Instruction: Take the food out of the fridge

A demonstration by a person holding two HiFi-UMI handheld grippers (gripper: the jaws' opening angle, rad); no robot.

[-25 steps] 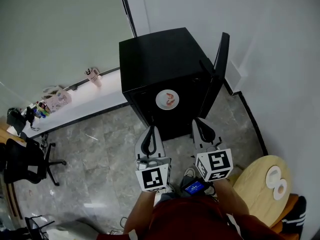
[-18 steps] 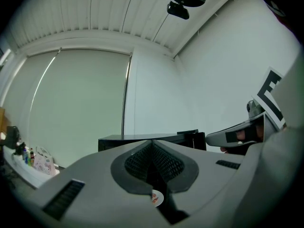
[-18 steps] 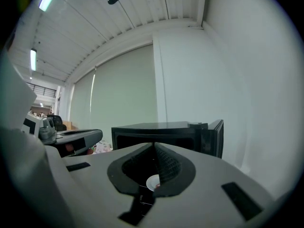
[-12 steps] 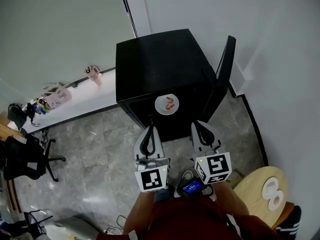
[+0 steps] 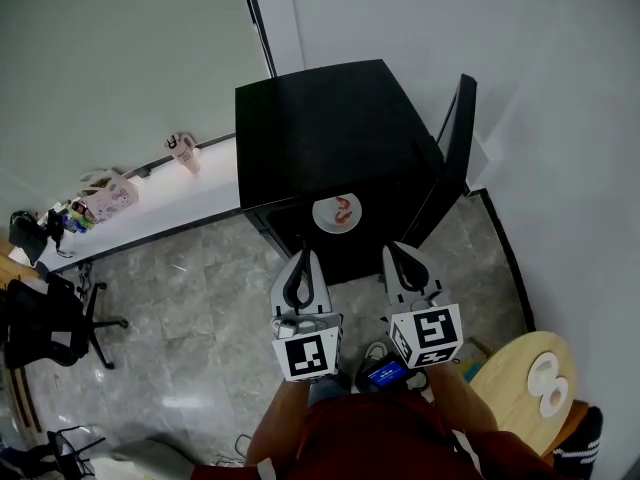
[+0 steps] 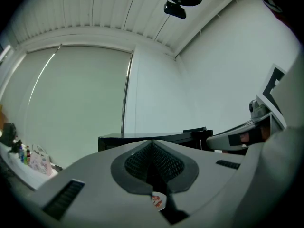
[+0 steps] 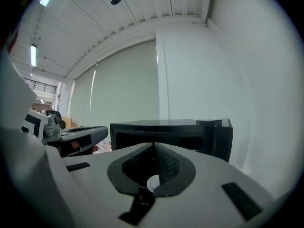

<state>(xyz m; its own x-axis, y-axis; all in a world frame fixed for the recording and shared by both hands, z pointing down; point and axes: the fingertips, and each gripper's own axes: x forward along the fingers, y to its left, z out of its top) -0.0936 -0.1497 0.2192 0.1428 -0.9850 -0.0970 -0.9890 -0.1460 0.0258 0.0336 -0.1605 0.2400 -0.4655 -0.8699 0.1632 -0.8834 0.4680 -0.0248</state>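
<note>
A black mini fridge (image 5: 330, 138) stands against the wall with its door (image 5: 452, 148) swung open to the right. At its open front lies a white plate (image 5: 337, 213) with reddish food on it. My left gripper (image 5: 301, 257) and right gripper (image 5: 397, 251) hover side by side just short of the fridge, below the plate in the head view. Both are shut with nothing between them. In the left gripper view the jaws (image 6: 153, 144) meet, and the plate (image 6: 158, 202) peeks through the gap under them. The right gripper (image 7: 154, 146) view shows the fridge (image 7: 161, 129) ahead.
A round wooden table (image 5: 515, 393) with white items (image 5: 546, 383) stands at the lower right. A white ledge (image 5: 160, 213) with a pink cup (image 5: 185, 151) and clutter runs along the left. An office chair (image 5: 45, 318) is at far left. Marble floor (image 5: 200, 308) lies below.
The view has shifted slightly and the fridge door now sits a little further right. Both grippers stay shut in front of the fridge, almost where they were.
</note>
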